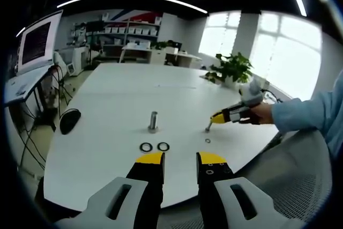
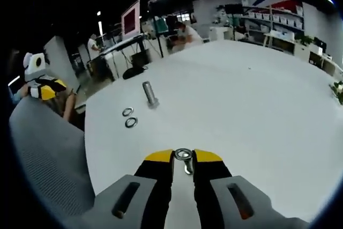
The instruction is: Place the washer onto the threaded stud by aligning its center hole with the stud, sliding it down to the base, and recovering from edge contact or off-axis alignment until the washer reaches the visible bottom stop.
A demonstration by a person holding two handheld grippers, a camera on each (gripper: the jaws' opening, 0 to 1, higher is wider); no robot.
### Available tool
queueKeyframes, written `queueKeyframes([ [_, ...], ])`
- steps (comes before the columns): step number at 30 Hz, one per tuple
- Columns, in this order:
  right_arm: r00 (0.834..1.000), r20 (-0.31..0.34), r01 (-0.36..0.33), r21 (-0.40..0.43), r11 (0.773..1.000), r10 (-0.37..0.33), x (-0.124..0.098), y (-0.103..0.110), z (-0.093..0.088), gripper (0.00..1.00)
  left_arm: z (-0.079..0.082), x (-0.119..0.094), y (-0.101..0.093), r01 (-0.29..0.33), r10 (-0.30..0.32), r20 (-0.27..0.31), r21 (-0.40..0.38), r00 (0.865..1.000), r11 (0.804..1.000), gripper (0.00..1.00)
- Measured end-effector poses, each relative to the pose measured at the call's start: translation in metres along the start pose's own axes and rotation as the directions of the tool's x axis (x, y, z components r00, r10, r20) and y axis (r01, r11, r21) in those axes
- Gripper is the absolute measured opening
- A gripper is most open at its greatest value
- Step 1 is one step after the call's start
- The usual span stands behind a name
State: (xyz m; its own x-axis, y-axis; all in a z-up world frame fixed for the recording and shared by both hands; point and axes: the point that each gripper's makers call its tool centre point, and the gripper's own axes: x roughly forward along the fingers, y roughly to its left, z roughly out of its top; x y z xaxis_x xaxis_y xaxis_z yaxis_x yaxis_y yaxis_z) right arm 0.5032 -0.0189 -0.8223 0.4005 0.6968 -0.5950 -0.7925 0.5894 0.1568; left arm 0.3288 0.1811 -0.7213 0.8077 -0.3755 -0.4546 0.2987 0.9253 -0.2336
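In the left gripper view, the threaded stud (image 1: 153, 121) is standing upright on the bench (image 1: 123, 95), near the middle. Two washers (image 1: 154, 147) are lying side by side just at its 6 o'clock. The right claw (image 1: 210, 127) is coming in from 3 o'clock, its tip resting on the bench, with a small ring (image 1: 208, 140) lying just at its 6 o'clock. A potted plant (image 1: 231, 70) is sitting at the far edge, at 1 o'clock.

In the right gripper view, a washer (image 2: 183, 155) is sitting between the claw's tips.
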Motion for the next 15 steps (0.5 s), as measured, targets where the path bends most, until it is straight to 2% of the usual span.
queueKeyframes([
  [15, 1.0, 0.005, 0.008, 0.019, 1.0, -0.008, 0.002, -0.0023, -0.0054, 0.16, 0.0004, 0.0001, -0.0002, 0.0, 0.0, 0.002, 0.0, 1.0, 1.0, 0.21],
])
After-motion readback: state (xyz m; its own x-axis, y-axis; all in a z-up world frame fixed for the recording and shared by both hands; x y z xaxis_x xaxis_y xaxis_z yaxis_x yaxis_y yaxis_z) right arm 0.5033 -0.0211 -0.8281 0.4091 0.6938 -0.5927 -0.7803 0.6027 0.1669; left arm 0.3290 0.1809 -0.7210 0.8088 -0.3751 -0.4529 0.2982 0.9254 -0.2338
